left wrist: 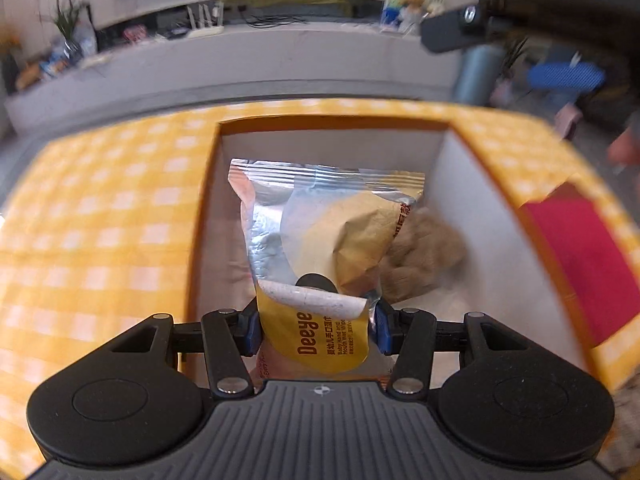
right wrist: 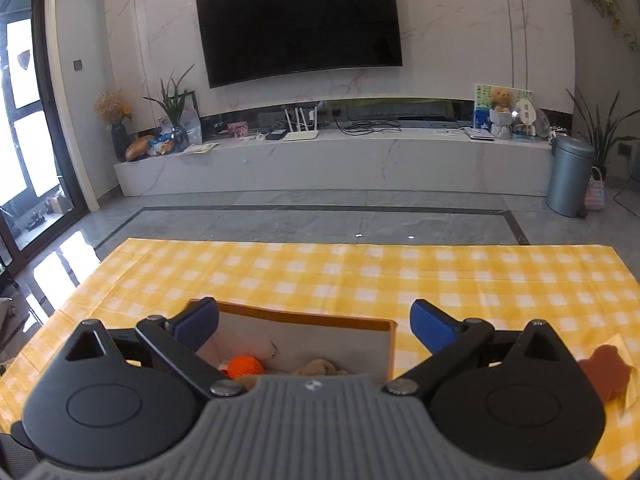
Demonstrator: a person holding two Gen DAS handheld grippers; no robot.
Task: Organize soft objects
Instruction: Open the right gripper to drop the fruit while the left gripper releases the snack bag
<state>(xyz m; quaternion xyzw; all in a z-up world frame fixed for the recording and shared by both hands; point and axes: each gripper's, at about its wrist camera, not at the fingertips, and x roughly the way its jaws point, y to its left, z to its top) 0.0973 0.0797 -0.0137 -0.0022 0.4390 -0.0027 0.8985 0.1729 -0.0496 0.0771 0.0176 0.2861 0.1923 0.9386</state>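
Over the box (left wrist: 452,184), left gripper (left wrist: 316,330) clenched on wipes pack (left wrist: 320,232); right gripper (right wrist: 314,326) released.

a large dark television (right wrist: 299,24) hangs on the pale marble wall (right wrist: 460,20). below the television runs a long white low cabinet (right wrist: 332,166); left of it a glass door (right wrist: 24,120) lets in daylight, right of it stands a grey bin (right wrist: 570,176). grey tiled floor (right wrist: 320,220) lies before the cabinet.
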